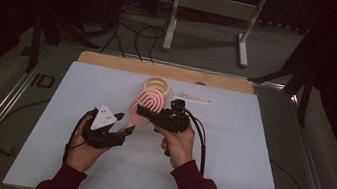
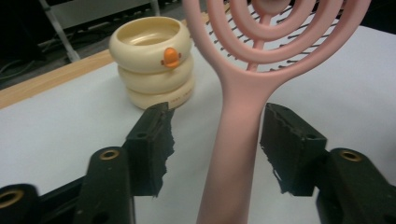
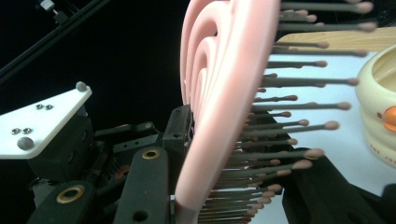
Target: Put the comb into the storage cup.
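A pink hairbrush (image 1: 147,102) with a looped head is held up over the white sheet. My right gripper (image 1: 147,115) is shut on its head: in the right gripper view one jaw lies against the pink back (image 3: 219,93) and the other against the bristles, with the gripper (image 3: 233,186) low in the frame. My left gripper (image 1: 124,123) stands open around the handle (image 2: 238,135); in the left gripper view there is a gap between the handle and each pad of the gripper (image 2: 218,114). A cream ringed cup (image 2: 152,60) with an orange beak stands just behind.
The cream cup (image 1: 156,85) stands near the sheet's far edge, with a small white strip (image 1: 191,98) lying to its right. The white sheet (image 1: 247,162) covers the table up to a bare wooden strip (image 1: 111,60) at the back. A metal stand (image 1: 210,4) is on the floor beyond.
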`<state>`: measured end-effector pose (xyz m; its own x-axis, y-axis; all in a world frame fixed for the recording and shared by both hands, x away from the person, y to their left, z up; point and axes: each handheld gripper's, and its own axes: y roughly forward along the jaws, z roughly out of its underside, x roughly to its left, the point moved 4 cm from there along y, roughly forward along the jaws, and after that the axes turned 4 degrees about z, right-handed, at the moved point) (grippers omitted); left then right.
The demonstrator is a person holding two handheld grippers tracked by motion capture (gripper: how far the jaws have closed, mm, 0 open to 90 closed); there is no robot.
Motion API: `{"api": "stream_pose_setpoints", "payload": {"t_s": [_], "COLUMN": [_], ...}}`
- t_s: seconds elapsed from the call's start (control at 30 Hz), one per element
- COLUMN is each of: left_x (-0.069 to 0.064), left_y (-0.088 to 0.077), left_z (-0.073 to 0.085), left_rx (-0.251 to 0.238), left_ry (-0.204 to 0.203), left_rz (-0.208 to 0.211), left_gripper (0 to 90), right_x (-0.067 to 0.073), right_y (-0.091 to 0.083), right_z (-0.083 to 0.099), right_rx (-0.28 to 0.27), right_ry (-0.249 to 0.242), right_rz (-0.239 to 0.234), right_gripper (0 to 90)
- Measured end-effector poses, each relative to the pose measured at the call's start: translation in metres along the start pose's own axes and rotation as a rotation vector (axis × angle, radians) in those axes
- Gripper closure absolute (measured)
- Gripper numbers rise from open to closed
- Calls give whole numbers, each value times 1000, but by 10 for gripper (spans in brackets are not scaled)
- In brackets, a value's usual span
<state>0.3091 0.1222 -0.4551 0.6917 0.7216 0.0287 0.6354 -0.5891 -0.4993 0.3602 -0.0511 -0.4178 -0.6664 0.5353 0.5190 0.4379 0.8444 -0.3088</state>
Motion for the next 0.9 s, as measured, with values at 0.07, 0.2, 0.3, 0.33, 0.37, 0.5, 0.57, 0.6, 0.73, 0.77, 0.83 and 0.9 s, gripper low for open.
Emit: {"api": "stream_pose_setpoints", "payload": {"t_s": [0.07,0.2,0.3,0.33,0.37,0.5,0.57,0.6,0.73,0.77,0.83,0.9], "left_x": [1,2,3,4,5,11,15,17,21,22,25,28], "left_y": [-1,-4,-8,-10,-12,-18,-21,-22,-28,-30,-34,-37], "left_z": [-1,-2,-4,-5,-6,-5,-3,-2,2,3,6,9], "left_rx": [-2,-7,-13,-17,-26,-33,-35,-35,-32,-34,-35,-41], "left_ry": [1,-18,-32,-35,-42,-56,-69,-76,-81,-82,-85,-88], "left_rz": [-10,10,17,20,19,18,17,18,13,10,6,-3], "left_gripper": [353,252,173,155,151,128,123,117,85,77,32,3], "right_x": [-1,-2,-3,-3,-3,-4,-4,-4,-3,-2,-2,-2], "right_y": [0,-1,-2,-3,-3,-4,-4,-4,-4,-4,-4,-4], "right_z": [-1,-3,-4,-5,-6,-8,-9,-10,-14,-14,-16,-16], "right_rx": [-4,-7,-8,-10,-12,-14,-13,-15,-21,-21,-22,-23], "right_ry": [-5,-1,-4,-6,-5,-7,-12,-12,-17,-15,-22,-22], "right_rz": [6,11,17,18,20,25,29,30,30,29,32,34], "right_gripper": [639,639,639,639,640,639,640,639,640,639,639,640]}}
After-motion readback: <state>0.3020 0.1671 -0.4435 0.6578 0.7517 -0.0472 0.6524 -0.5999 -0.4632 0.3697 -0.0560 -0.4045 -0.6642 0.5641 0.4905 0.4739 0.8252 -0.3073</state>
